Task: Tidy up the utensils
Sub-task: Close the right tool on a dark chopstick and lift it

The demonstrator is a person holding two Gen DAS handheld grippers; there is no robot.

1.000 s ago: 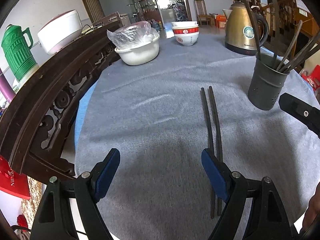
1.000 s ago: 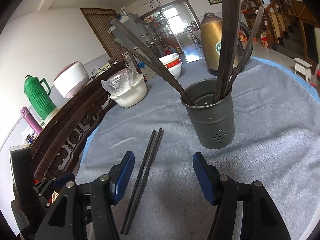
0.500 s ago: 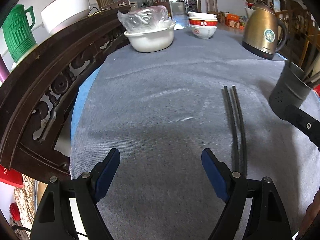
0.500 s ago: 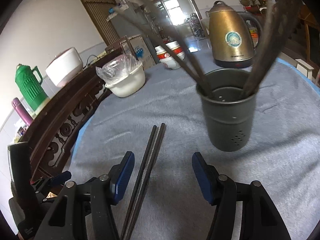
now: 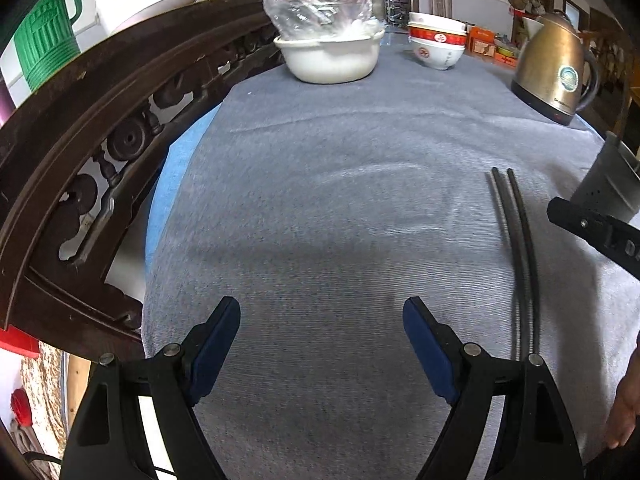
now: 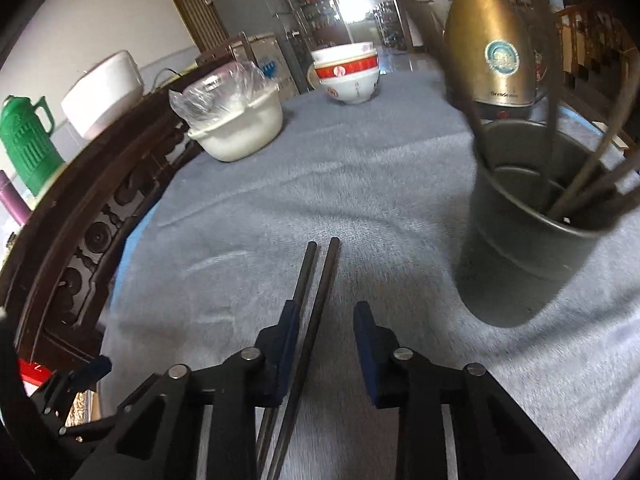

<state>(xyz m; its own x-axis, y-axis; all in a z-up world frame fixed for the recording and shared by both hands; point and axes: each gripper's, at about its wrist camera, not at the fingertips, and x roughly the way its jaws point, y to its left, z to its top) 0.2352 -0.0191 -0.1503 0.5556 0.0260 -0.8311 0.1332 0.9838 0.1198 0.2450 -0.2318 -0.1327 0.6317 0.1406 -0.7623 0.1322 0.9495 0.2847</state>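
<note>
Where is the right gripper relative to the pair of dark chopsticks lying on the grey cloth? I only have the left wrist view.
Observer: The right gripper straddles the pair of dark chopsticks. Its fingers have just been closing, and a gap remains beside one stick.
Operator: Is anything inside the dark cylindrical metal holder? It is cropped at my edge.
Observer: Yes, several more dark sticks stand in it, leaning against its rim.

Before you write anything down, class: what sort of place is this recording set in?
Most likely a home dining room: a cloth-covered table bearing stacked rice bowls, an electric kettle and a chopstick holder, with a carved wooden chair back alongside.
</note>
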